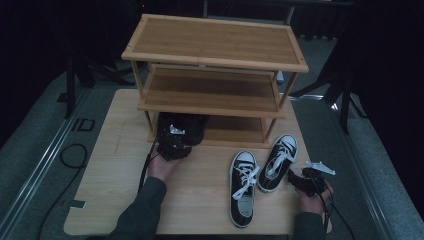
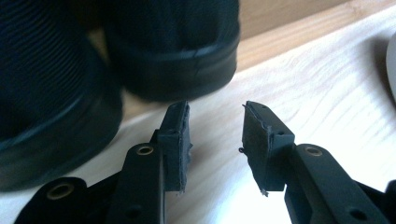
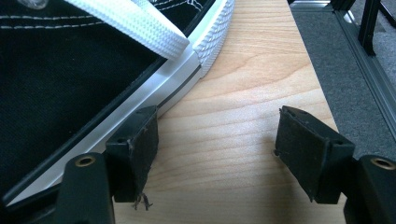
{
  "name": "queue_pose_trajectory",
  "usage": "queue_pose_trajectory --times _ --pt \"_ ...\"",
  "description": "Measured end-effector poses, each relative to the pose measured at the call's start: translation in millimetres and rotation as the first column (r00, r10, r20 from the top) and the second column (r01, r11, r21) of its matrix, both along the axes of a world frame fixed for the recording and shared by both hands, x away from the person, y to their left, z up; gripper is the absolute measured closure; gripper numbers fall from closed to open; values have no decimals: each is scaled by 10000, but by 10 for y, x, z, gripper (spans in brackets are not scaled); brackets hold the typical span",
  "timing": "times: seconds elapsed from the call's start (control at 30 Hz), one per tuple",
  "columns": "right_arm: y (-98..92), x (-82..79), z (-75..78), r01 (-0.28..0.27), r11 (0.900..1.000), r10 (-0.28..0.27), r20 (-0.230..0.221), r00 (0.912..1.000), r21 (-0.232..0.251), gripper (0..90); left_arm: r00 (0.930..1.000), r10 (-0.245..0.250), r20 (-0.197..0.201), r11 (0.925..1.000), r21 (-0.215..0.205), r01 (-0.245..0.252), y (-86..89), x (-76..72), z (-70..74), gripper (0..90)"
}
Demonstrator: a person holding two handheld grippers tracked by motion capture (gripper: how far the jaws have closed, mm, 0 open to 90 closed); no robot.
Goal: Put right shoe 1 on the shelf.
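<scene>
A pair of all-black shoes (image 1: 189, 125) stands at the left end of the wooden rack's bottom shelf (image 1: 235, 131). My left gripper (image 1: 172, 145) sits just in front of them. In the left gripper view its jaws (image 2: 215, 140) stand open with nothing between them, and the two black shoes (image 2: 173, 51) rise close ahead. Two black-and-white sneakers lie on the table, one (image 1: 243, 187) nearer and one (image 1: 277, 162) to its right. My right gripper (image 1: 296, 179) rests beside the right sneaker, open (image 3: 218, 144), its left jaw next to the sneaker's white sole (image 3: 140, 112).
The three-tier bamboo shoe rack (image 1: 215, 55) stands at the back of the light wooden board (image 1: 120, 165). Grey floor and a metal rail (image 3: 369, 88) lie past the board's right edge. A cable loops on the floor at the left (image 1: 72, 155).
</scene>
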State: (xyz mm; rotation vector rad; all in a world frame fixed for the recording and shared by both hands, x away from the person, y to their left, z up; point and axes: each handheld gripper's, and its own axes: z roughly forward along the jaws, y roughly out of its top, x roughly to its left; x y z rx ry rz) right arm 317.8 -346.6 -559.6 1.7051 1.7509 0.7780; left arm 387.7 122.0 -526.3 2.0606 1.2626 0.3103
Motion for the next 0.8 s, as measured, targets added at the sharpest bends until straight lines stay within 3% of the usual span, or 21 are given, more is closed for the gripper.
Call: queue_pose_trajectory --times 0.17,0.33,0.63,0.8 --pt "-1 0 0 -6 10000 6 4 10000 2 296 9999 -108 49 9999 -6 108 206 -125 -65 596" --pt "0 0 -1 -8 10000 8 7 10000 -8 296 9998 82 177 9999 -132 -79 360 -229 -132 583" --pt "-3 1 0 -35 10000 35 -6 10000 -5 296 9992 240 334 9991 -346 -228 484 -350 -175 566" --pt "-4 0 -1 -50 10000 50 3 10000 -25 297 9995 277 182 9992 -304 -271 514 -407 -197 554"
